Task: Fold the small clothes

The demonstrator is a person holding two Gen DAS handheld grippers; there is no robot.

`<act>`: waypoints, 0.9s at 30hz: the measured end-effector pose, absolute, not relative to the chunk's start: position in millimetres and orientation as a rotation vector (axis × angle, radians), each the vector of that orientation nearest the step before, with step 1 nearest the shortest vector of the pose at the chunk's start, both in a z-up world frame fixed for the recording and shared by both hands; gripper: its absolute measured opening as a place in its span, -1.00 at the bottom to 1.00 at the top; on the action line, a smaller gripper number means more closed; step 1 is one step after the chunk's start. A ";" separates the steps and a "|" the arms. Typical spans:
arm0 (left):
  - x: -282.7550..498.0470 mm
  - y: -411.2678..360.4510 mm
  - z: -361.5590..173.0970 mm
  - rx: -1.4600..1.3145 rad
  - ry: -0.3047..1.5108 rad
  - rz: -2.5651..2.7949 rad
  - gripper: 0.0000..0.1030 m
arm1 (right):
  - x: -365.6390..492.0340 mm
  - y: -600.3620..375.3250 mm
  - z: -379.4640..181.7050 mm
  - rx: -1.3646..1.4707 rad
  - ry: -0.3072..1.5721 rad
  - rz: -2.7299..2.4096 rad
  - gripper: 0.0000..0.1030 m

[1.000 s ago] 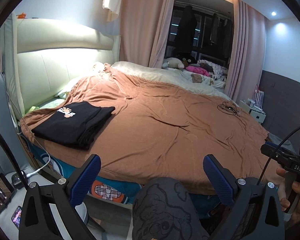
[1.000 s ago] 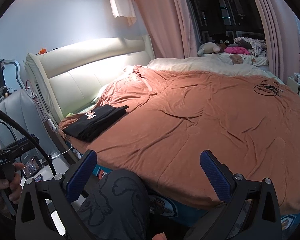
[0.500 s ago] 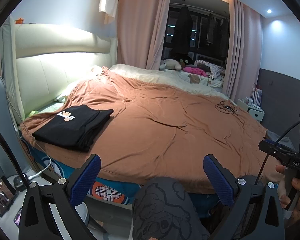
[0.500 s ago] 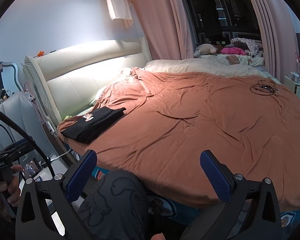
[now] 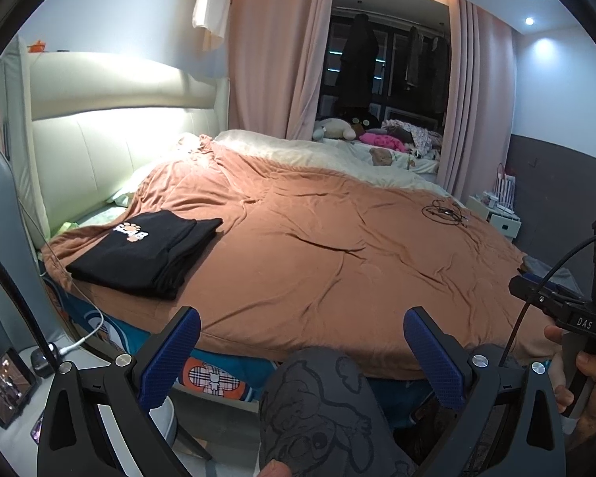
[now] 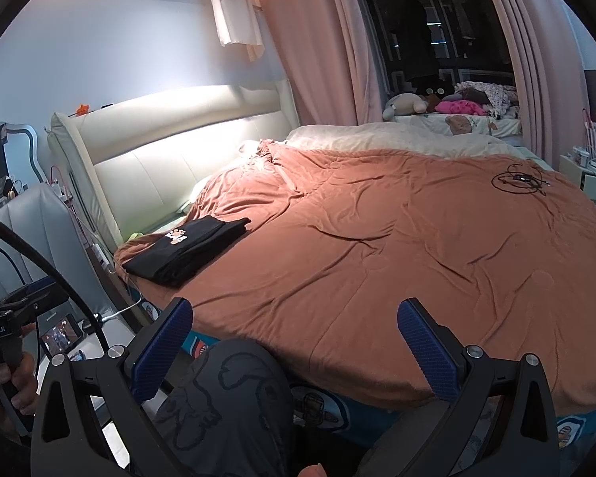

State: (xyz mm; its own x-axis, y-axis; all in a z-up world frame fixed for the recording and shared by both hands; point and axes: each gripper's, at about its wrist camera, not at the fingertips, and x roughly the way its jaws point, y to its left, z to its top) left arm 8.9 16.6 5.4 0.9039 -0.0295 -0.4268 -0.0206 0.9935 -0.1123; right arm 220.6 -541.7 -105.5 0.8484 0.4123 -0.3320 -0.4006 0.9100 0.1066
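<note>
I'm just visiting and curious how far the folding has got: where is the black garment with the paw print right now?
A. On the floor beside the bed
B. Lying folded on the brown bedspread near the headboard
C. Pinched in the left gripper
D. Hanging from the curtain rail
B: the black garment lies folded flat on the brown bedspread, and both the left gripper and right gripper are open and empty.

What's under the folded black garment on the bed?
The black garment lies on the brown blanket near the bed corner. Whatever is beneath the blanket there is covered.
</note>
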 end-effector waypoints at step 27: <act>1.8 15.1 11.3 -0.093 0.428 -0.002 0.99 | 215.1 -533.7 -101.7 0.023 0.368 0.424 1.00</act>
State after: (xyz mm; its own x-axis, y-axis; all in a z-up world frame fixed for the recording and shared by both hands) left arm 1.8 15.1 11.3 0.9098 -0.0212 -0.4144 -0.0180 0.9957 -0.0907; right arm 215.1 -533.7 -101.7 0.8464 0.4066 -0.3440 -0.3983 0.9120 0.0980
